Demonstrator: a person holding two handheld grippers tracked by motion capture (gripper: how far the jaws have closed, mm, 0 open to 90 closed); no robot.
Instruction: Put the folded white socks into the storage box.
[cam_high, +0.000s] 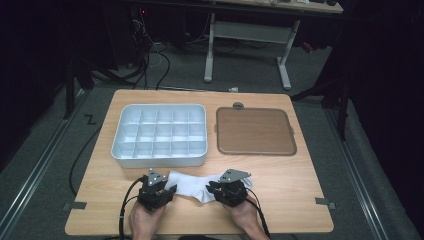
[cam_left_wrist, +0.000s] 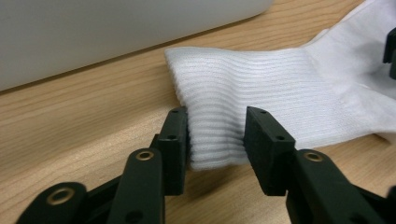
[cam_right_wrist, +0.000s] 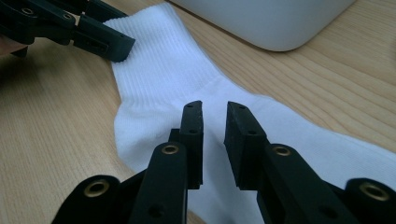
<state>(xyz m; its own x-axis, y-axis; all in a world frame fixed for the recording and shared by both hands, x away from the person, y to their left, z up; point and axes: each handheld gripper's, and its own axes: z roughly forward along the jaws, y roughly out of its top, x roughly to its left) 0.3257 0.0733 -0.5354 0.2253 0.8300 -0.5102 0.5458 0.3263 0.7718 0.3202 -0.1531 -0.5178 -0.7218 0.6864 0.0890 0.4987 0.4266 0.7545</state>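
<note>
Jaws of the left gripper (cam_left_wrist: 217, 140) straddle the ribbed cuff of the white sock (cam_high: 192, 184), pinching it lightly; the right gripper (cam_right_wrist: 215, 135) stands narrow over its heel, not visibly gripping. Lying flat on the table (cam_high: 300, 200) before the grey tray (cam_high: 159, 161), the sock looks light, limp and stretchy, so it is best gripped by cuff and toe.

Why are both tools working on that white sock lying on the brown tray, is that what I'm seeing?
Not quite: the sock lies on the bare wooden table, in front of the white compartment box. The brown tray sits apart, farther back on the right. The high view shows this. The rest holds: the left tool and the right tool are both at the white sock.
</note>
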